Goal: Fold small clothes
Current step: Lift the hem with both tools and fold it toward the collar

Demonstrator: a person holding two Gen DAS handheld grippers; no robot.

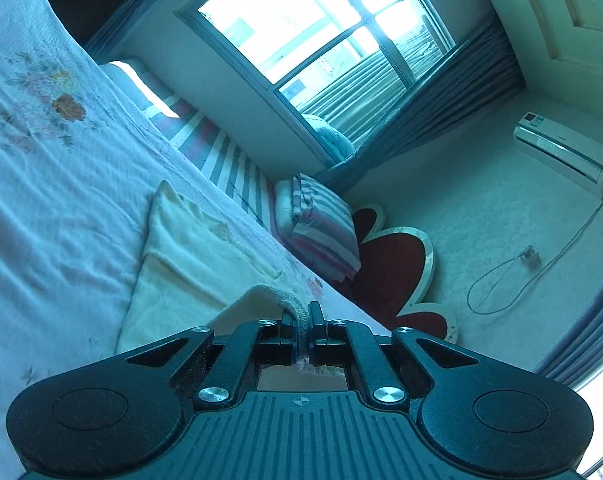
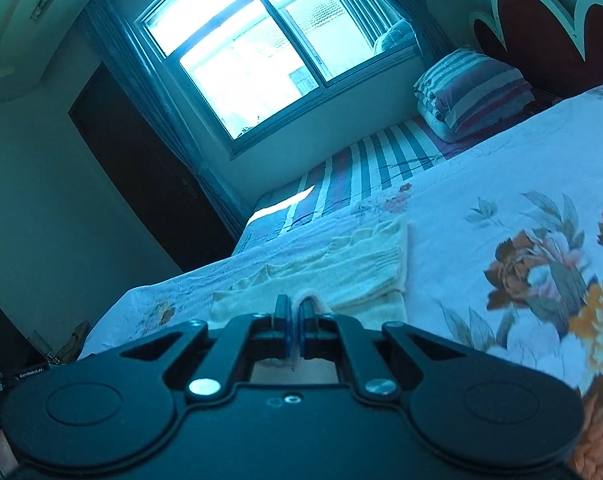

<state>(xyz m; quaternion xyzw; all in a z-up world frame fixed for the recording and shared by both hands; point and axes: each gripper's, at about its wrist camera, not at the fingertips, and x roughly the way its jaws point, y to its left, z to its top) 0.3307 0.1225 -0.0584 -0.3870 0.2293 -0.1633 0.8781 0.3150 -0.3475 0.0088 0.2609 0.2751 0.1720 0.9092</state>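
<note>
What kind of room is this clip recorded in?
A bedroom, most likely. There is a bed with a floral bedspread, a striped pillow against a red headboard, and a curtained window. Both grippers pinch a cream garment lying on the bed.

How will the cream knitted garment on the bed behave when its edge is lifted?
Probably floppy: the cream knitted garment already drapes from the left claw in a soft curve. Likely light, since the thin edge bends easily. The ribbed knit should grip well, though it may stretch; the right claw also pinches it.
</note>
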